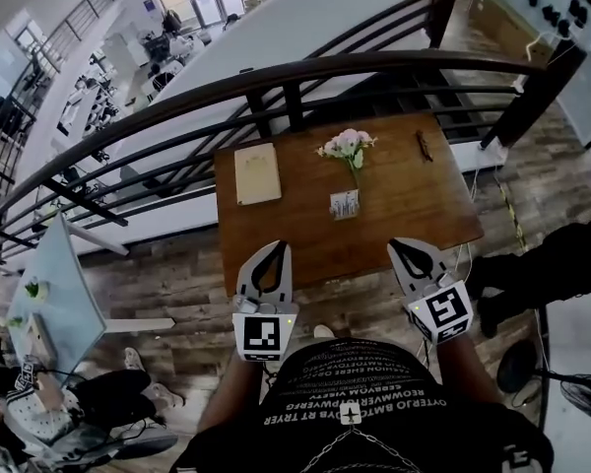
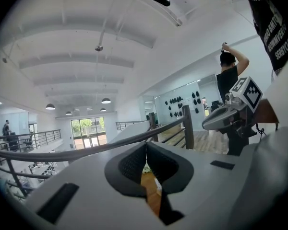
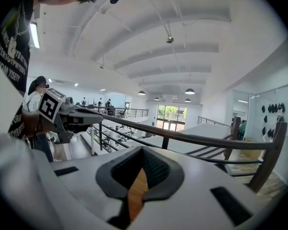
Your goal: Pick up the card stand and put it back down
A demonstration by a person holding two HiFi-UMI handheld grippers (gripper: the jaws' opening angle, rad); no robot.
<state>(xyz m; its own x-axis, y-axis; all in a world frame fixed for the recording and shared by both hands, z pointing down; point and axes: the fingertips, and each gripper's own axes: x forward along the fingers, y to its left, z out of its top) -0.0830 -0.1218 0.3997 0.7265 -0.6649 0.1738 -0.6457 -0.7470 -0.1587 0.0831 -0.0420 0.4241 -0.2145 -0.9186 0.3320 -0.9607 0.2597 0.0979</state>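
Shirt: black printed shirt (image 1: 350,412) is filling the bottom of the head view, behind both claws.
Left gripper (image 1: 279,247): is hanging at the table's near edge, jaws pressing together on nothing.
Right gripper (image 1: 395,245): is hanging level with it, jaws meeting too, empty.
Card stand (image 1: 344,204): is standing upright on the table (image 1: 414,215), ahead of both claws and between them, touching neither.
Flowers (image 1: 348,146): are sitting just beyond the stand.
Notepad (image 1: 257,172): is lying flat, well ahead of the left claw.
Railing (image 1: 276,77): is running beyond the table's far edge.
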